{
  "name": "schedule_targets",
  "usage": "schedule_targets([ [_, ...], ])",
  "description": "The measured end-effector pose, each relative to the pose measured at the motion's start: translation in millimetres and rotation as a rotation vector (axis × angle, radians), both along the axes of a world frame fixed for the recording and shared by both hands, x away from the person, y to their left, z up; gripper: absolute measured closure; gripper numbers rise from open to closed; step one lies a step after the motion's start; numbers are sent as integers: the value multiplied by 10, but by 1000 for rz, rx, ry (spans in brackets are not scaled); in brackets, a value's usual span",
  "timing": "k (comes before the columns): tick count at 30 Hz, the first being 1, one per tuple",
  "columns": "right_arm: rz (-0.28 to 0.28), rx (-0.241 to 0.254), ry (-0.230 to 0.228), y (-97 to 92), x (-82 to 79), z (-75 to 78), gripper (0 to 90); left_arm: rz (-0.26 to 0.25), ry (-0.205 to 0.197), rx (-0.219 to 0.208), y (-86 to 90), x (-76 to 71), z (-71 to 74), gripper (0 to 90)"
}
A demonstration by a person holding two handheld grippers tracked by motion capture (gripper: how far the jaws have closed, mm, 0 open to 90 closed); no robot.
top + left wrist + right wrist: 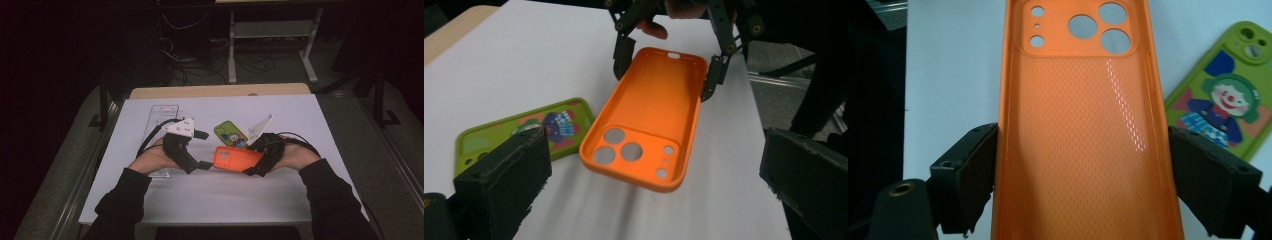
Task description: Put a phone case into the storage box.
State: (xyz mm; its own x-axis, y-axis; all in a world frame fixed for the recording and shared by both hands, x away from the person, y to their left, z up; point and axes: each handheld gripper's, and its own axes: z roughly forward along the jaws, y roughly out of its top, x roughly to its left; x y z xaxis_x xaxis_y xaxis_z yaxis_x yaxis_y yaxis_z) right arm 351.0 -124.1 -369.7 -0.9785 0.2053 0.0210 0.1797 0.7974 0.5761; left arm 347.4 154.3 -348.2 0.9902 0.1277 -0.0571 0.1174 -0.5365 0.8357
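The orange phone case is held clear of the white surface, near its middle, clamped across its long sides by the jaws of the right gripper. The left gripper is seen with jaws spread wide and apparently empty, just short of the case's camera end. A green phone case lies flat just behind, toward the far edge.

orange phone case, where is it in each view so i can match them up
High view: orange phone case, centre, held in right claw.
Left gripper view: centre, open side up, far end gripped.
Right gripper view: centre, between the pads.
Shared landmark: green phone case beside it.
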Motion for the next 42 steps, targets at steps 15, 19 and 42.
schedule_targets([
  [15, 78, -15, 0, 161, -123, -42, 152, -56, 10, 71, -146, -91, -124, 0],
  [19, 97, -13, -12, 202, -154, -19, 152, -65, 16, 98, -185, -116, -146, 0],
  [42, 138, 3, -16, 342, -280, 69, 152, -126, -9, 229, -395, -183, -293, 0],
])
